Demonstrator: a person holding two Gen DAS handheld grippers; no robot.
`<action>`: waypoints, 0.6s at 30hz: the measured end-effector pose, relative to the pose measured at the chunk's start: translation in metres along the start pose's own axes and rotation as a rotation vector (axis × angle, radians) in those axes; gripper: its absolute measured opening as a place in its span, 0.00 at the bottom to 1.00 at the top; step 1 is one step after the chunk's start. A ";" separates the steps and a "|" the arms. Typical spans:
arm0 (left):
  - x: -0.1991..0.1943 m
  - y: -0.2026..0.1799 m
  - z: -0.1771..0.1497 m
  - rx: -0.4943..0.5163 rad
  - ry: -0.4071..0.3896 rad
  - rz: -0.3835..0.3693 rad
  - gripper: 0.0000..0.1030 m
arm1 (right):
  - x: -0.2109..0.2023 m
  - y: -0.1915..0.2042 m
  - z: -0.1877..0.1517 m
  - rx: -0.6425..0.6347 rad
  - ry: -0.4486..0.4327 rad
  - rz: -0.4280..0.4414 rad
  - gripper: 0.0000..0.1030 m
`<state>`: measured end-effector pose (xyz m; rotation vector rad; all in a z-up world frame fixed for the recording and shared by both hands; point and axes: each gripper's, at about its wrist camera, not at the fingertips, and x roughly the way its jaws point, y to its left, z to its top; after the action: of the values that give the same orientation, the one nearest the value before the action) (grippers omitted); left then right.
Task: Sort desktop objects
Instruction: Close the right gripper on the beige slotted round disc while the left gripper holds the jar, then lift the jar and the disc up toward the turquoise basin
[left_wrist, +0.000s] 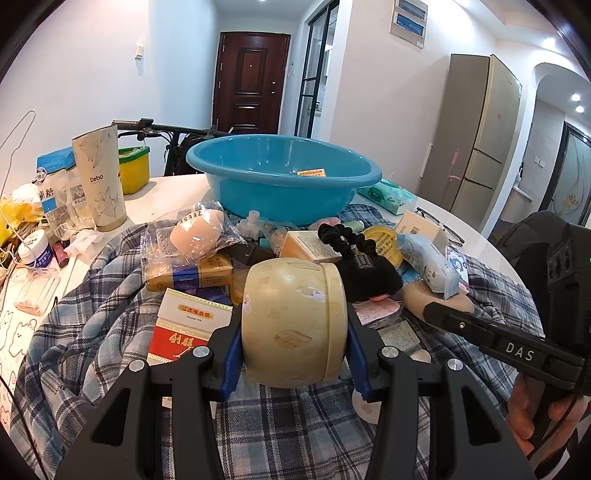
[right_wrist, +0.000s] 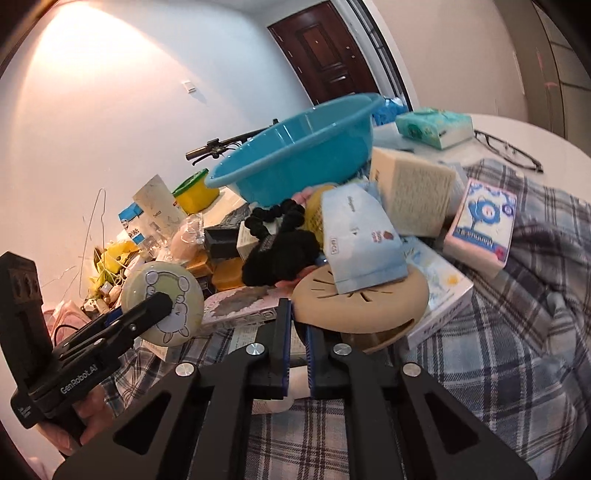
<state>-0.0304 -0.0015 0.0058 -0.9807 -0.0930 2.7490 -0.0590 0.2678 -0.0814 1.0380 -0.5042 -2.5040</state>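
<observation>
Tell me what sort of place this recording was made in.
Most likely a lived-in flat, at a dining table near the entrance. A dark wooden front door stands down the hallway, a tall fridge is against the wall, and the table is piled with household clutter around a blue basin.

My right gripper (right_wrist: 297, 325) has its jaws nearly together at the near rim of a tan slotted disc (right_wrist: 354, 299). At left, my left gripper (right_wrist: 147, 314) clamps a cream jar (right_wrist: 166, 295). A blue basin (right_wrist: 295, 147) sits behind the clutter.
</observation>
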 end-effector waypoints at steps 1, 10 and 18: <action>0.000 0.000 0.000 -0.001 0.000 -0.001 0.49 | 0.001 -0.001 0.000 0.006 0.003 -0.003 0.08; 0.000 -0.003 0.000 0.003 0.001 0.001 0.49 | 0.004 -0.045 0.000 0.209 0.004 -0.059 0.19; 0.001 -0.006 -0.001 0.006 0.005 0.001 0.49 | -0.015 -0.064 0.003 0.263 -0.098 -0.101 0.13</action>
<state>-0.0293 0.0050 0.0048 -0.9856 -0.0827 2.7466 -0.0648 0.3305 -0.1003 1.0603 -0.8491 -2.6383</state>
